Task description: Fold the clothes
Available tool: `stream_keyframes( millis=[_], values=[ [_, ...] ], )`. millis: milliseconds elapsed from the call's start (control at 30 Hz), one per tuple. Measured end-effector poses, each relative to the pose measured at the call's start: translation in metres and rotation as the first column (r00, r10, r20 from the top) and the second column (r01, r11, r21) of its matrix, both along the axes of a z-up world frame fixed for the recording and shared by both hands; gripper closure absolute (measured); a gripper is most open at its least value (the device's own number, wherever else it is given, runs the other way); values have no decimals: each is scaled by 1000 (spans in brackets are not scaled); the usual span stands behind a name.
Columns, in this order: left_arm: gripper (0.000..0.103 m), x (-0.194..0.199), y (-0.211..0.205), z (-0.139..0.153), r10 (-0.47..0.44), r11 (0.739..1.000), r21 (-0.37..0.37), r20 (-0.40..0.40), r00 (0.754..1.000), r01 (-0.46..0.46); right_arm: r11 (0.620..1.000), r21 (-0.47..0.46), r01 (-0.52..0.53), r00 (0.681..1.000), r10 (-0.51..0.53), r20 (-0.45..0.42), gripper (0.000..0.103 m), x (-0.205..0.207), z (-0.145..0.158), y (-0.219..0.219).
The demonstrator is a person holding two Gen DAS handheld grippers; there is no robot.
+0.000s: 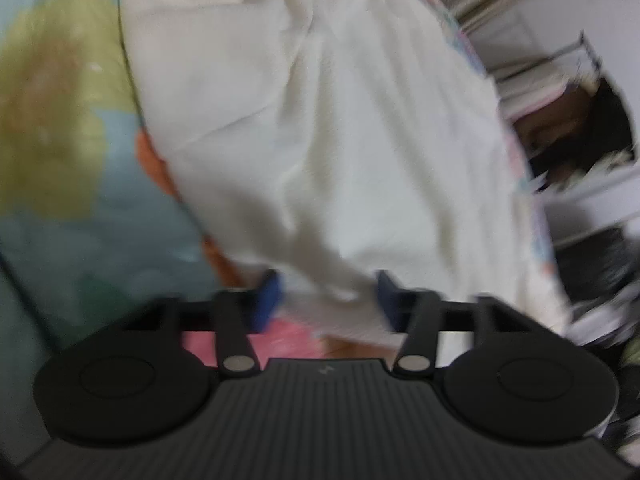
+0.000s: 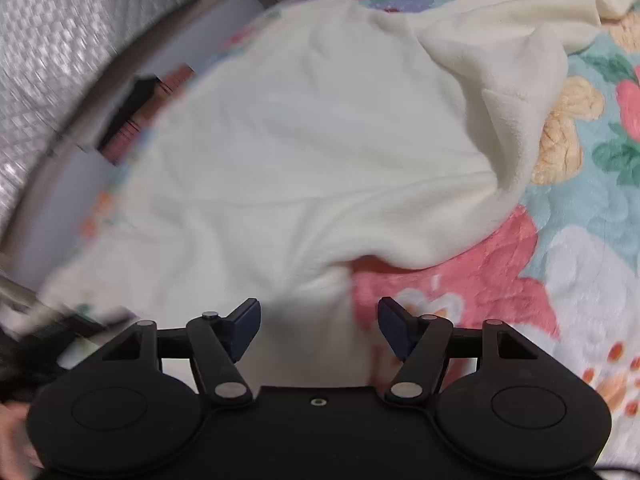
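Note:
A cream fleece garment [image 1: 320, 120] lies spread on a floral bedspread [image 1: 60, 140]. In the left wrist view my left gripper [image 1: 328, 300] is open, its blue pads either side of the garment's near edge, which hangs between them. In the right wrist view the garment [image 2: 300, 140] fills the middle, with a raised fold at its right side [image 2: 512, 112]. My right gripper [image 2: 320, 326] is open with the garment's near corner lying between its pads, not pinched. Both views are blurred by motion.
The floral bedspread [image 2: 580, 260] extends to the right in the right wrist view. Past the bed edge are shelves and dark clutter [image 1: 580, 120] in the left wrist view, and a quilted grey surface [image 2: 60, 40] and a dark box [image 2: 136, 104] in the right wrist view.

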State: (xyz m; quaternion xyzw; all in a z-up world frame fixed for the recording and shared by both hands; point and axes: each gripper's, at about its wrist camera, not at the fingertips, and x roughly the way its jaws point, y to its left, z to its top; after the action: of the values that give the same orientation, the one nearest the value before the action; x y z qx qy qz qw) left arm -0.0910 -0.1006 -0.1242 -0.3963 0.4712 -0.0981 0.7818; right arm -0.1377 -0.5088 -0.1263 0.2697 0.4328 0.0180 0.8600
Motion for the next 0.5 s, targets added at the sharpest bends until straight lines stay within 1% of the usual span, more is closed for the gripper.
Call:
stream_keyframes(
  millis=[33,67,100,133,167,200,267,300,333,367,400,467,500],
  values=[
    [18,3,-2,-2,13,1000,-16,8,1000,-13,1000,11,-12,1000,12,5,31,6,-6,1],
    [22,6,-5,-3,27,999,-24,19,999,-26,999,27,-33,999,33,21,37,13,-10,4],
    [30,9,-9,-3,21,1000,5,39,999,-22,997,32,-68,997,67,45,69,18,-11,8],
    [76,11,-16,0,0,996,86,67,998,-6,993,29,-113,992,111,64,83,22,-9,14],
    [101,12,-24,5,-32,978,206,92,995,12,989,30,-145,986,142,84,84,23,-7,18],
    [101,10,-30,13,-69,953,301,135,988,25,987,54,-152,984,145,107,86,18,-4,19],
    [101,-4,-34,33,-117,921,390,226,967,21,968,173,-184,973,155,170,88,-1,12,14],
    [101,-12,-35,43,-146,898,440,255,956,20,953,223,-204,967,160,199,88,-12,21,11],
    [101,-20,-38,52,-183,853,521,270,945,16,948,233,-219,963,171,210,88,-20,28,8],
    [100,-25,-42,55,-219,809,588,267,938,22,949,219,-227,963,184,198,89,-26,30,7],
    [100,-26,-43,51,-241,795,604,237,941,51,957,186,-222,969,195,154,90,-27,25,9],
    [100,-19,-43,29,-232,820,559,124,965,125,974,79,-211,977,209,38,90,-20,6,24],
    [100,-16,-44,21,-228,822,552,97,969,138,976,25,-215,977,215,-6,90,-17,-1,32]
  ],
)
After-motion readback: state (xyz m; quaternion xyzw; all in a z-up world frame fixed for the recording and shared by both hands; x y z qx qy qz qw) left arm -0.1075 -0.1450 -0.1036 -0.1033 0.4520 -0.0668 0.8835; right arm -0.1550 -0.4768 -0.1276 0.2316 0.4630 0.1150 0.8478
